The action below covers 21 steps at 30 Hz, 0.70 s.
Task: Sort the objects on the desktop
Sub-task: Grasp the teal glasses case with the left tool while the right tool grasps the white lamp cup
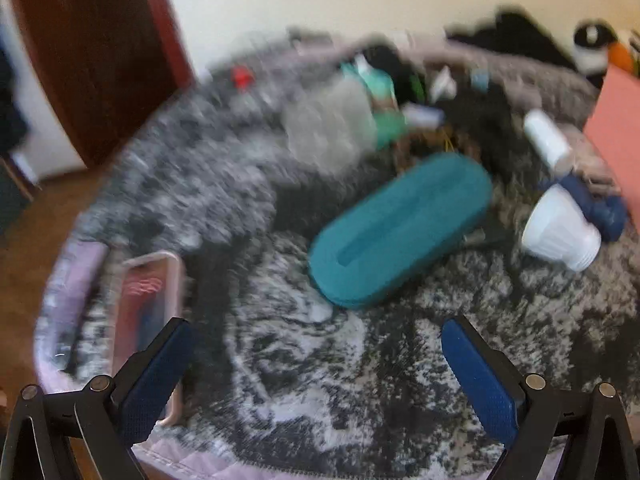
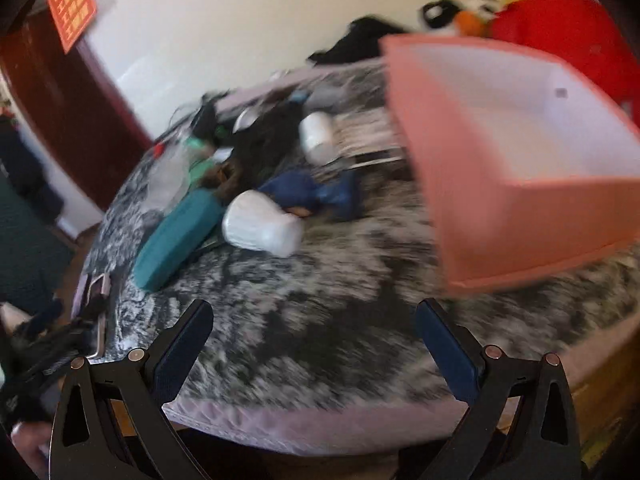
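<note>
Cream wall (image 2: 240, 32) and a dark red-brown door (image 1: 100, 60) sit behind everything, and your whole workspace is a bed with a fuzzy black-and-white blanket (image 1: 320, 380). Both views are pretty blurry, so small stuff at the back is mush.

Biggest item is the pink box (image 2: 520, 220), open-topped with a white inside, sitting on the blanket to the right, tilted in the right wrist view. Behind it you've got a red plush (image 2: 560, 28) against the wall.

Next down, the teal case (image 1: 400, 228) lies flat near the middle of the blanket, angled. Just right of it is the white ribbed cup (image 1: 560, 232), tipped on its side, touching or nearly touching the dark blue bundle (image 1: 600, 208) behind it. A white bottle (image 1: 546, 140) lies further back. The phone in a clear case (image 1: 148, 304) is off by the left edge of the bed, well apart from the pile.

Your left gripper (image 1: 316, 344) is spread wide, nothing between the pads, hovering over bare blanket. Your right gripper (image 2: 314, 324) is the same, spread with nothing in it.
</note>
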Each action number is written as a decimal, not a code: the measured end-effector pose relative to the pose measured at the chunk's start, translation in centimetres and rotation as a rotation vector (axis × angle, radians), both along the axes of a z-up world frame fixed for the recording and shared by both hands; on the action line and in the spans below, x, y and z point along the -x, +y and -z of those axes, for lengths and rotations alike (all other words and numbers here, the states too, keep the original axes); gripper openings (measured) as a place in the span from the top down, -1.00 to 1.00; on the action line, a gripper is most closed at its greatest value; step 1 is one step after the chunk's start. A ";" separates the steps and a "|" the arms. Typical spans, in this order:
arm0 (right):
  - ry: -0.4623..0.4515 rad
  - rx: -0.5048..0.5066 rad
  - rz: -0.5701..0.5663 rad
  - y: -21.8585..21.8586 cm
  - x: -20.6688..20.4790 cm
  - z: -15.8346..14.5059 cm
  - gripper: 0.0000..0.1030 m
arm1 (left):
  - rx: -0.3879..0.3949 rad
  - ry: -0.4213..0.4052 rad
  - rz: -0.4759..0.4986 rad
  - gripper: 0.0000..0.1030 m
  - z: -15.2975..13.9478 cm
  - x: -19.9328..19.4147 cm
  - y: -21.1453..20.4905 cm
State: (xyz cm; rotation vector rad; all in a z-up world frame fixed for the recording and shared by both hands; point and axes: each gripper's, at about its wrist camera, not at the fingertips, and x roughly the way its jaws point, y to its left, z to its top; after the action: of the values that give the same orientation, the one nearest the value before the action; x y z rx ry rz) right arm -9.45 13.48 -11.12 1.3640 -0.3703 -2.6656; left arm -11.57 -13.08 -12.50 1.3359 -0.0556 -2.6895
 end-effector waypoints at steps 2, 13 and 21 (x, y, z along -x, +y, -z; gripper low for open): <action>-0.022 -0.030 -0.025 -1.7 2.3 0.8 -0.99 | 0.004 0.007 0.055 -0.98 0.4 1.6 0.2; -0.206 0.123 0.093 -3.9 10.2 6.0 -0.99 | 0.192 -0.075 0.361 -0.98 4.0 9.2 4.8; -0.194 0.225 0.024 -4.4 11.9 6.5 -0.13 | 0.036 -0.232 0.357 -0.70 6.3 12.1 2.7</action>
State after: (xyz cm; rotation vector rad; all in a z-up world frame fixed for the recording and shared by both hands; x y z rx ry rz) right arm -21.35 9.03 -17.59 1.5552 -0.6880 -2.4247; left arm -23.70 -10.41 -18.77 1.7682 -0.4012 -2.7717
